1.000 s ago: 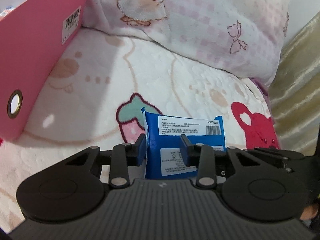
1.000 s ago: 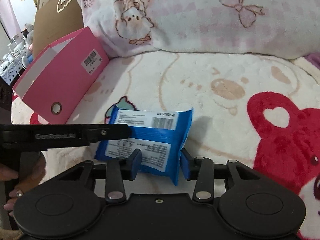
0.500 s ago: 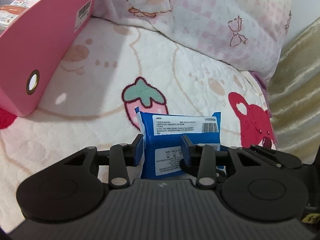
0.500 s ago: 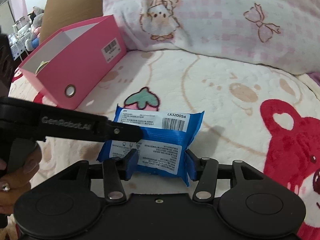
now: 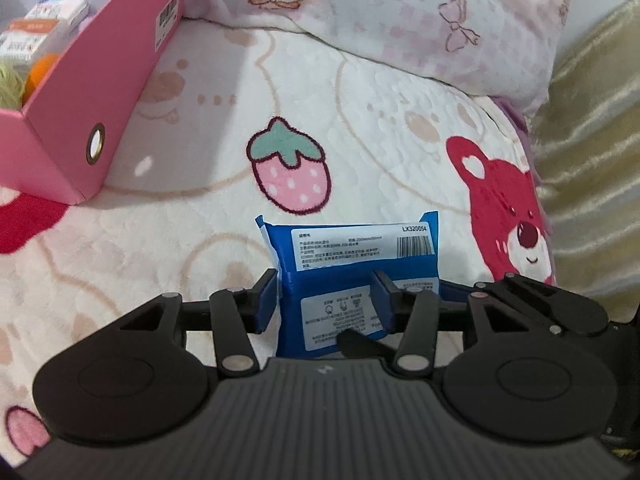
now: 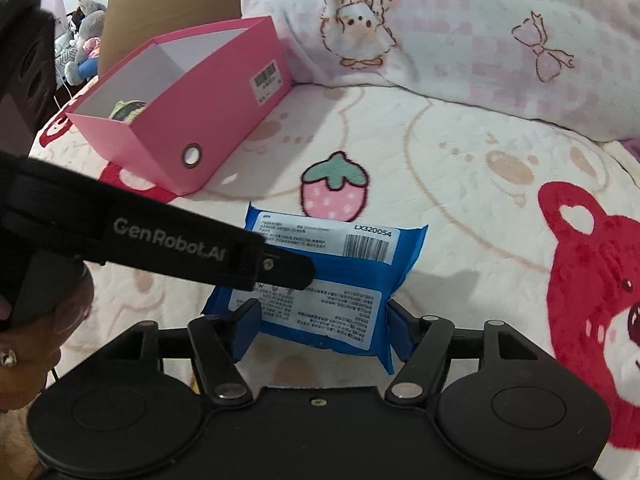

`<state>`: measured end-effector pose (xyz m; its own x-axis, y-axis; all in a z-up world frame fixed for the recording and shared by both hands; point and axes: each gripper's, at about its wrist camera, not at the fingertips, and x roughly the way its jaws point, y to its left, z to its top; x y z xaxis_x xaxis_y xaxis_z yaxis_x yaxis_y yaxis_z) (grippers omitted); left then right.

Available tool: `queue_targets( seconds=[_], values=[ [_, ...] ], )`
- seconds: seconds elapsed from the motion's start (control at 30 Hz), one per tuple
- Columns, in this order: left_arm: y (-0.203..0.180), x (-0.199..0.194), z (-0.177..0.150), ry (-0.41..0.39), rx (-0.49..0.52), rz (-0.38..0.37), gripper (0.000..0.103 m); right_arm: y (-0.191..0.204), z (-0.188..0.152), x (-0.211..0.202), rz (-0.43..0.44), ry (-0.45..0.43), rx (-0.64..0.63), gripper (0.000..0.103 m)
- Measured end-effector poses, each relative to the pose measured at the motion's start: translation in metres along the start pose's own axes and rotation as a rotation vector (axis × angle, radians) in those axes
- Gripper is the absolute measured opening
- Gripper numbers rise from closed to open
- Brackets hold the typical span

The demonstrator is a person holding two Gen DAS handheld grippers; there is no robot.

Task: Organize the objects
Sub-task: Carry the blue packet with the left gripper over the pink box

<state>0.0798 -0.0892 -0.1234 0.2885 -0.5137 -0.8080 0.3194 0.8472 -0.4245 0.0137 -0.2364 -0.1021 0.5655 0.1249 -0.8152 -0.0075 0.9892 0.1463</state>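
Blue pack (image 6: 320, 276) between opening jaws, box (image 6: 208, 120) apart.

Ahead of the tongs: bed surface covered by cream blanket (image 6: 460, 152) with strawberry and red bear prints. Beyond it: pink checked pillow (image 6: 460, 24). Far left: cardboard panel (image 6: 168, 4).

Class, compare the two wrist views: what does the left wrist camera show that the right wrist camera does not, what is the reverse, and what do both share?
Only the left wrist view shows small printed boxes and an orange thing inside the pink box.

Only the right wrist view shows a cardboard box, plush toys, the hand and the left gripper's side.

Both show the blue packet, pink box, strawberry print and pillow. Both grippers' jaws are opening with the packet between them.
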Motion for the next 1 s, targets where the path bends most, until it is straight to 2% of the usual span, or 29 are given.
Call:
queue_targets(
  seconds=[0.23, 0.33, 0.6, 0.73, 1.0],
  values=[
    [-0.008, -0.028, -0.004, 0.026, 0.018, -0.002, 0.049, 0.014, 0.002, -0.021, 0.023, 0.003, 0.024, 0.081],
    [-0.012, -0.038, -0.01, 0.027, 0.046, 0.034, 0.049, 0.02, 0.004, -0.028, 0.042, 0.012, 0.034, 0.082],
    [-0.007, -0.074, -0.016, 0.014, 0.044, 0.025, 0.049, 0.045, 0.012, -0.046, 0.06, 0.066, 0.015, 0.083],
    [-0.01, -0.089, -0.018, -0.023, 0.071, 0.081, 0.049, 0.059, 0.015, -0.056, 0.099, 0.085, 0.023, 0.083],
    [-0.002, -0.12, -0.018, -0.047, 0.056, 0.068, 0.049, 0.086, 0.023, -0.071, 0.077, 0.094, -0.067, 0.083]
  ],
)
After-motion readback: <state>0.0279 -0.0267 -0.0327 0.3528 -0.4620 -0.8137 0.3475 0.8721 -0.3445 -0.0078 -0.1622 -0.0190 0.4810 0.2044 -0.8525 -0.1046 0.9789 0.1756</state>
